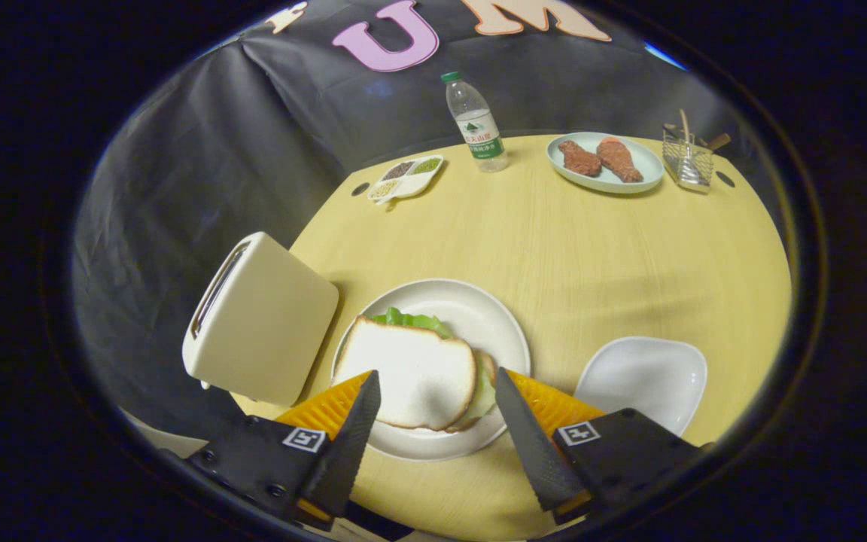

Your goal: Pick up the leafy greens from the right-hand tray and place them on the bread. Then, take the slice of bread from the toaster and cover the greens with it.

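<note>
Your gripper (433,391) hangs with jaws spread astride the top bread slice (411,373); it looks light and crushable, so pinch its edges gently.

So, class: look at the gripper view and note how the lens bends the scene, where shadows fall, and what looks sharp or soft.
Gripper view: fisheye curves the table edge; toaster casts a soft shadow toward the plate; top bread slice between the open gripper is sharp; far water bottle slightly softer.
</note>
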